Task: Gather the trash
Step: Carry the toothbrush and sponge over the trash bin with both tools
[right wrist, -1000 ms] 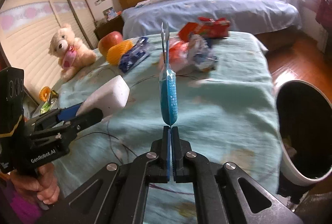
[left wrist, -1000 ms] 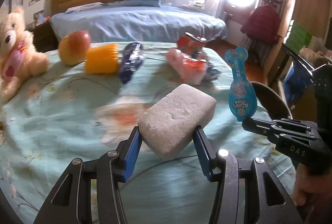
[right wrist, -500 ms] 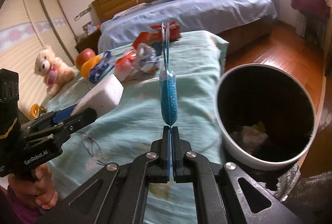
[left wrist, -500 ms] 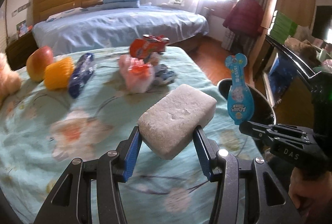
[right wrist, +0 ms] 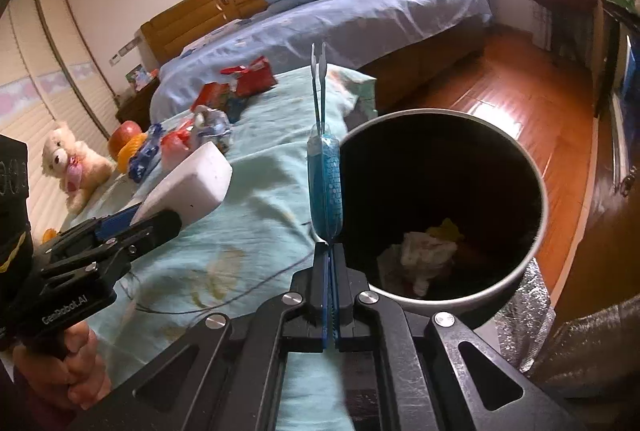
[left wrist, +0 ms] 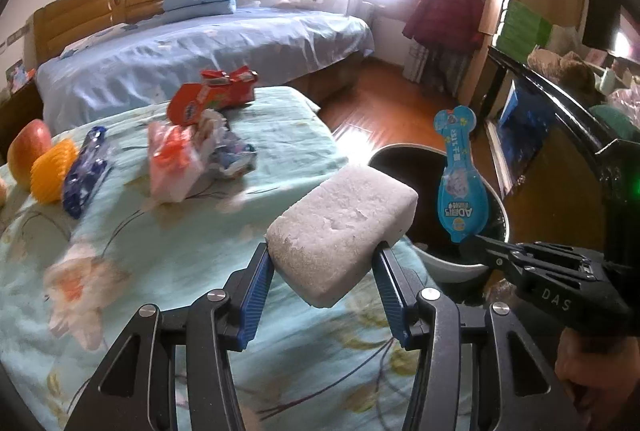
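Bedroom daylight floods a table draped in a floral teal cloth (left wrist: 168, 271), the landmark for everything here. At the cloth's far left edge sits a teddy bear (right wrist: 76, 167), then an apple (left wrist: 28, 151), an orange ridged object (left wrist: 54, 175) and a dark blue wrapper (left wrist: 86, 171) lying side by side. Toward the cloth's middle lies a heap of red, pink and clear wrappers (left wrist: 192, 155), with a red snack bag (left wrist: 224, 91) behind it near the far edge. Above the cloth's near right corner, the left gripper (left wrist: 324, 263) has its blue-padded fingers (left wrist: 256, 279) clamped on a white foam block (left wrist: 340, 227), held clear of the cloth. Just past the cloth's right edge stands a dark, white-rimmed trash bin (right wrist: 440, 207) with crumpled scraps at its bottom. The right gripper (right wrist: 330, 271) has its jaws pressed together on the bottom edge of a blue bowling-pin-shaped packet (left wrist: 460, 187), which stands upright over the bin's near rim.
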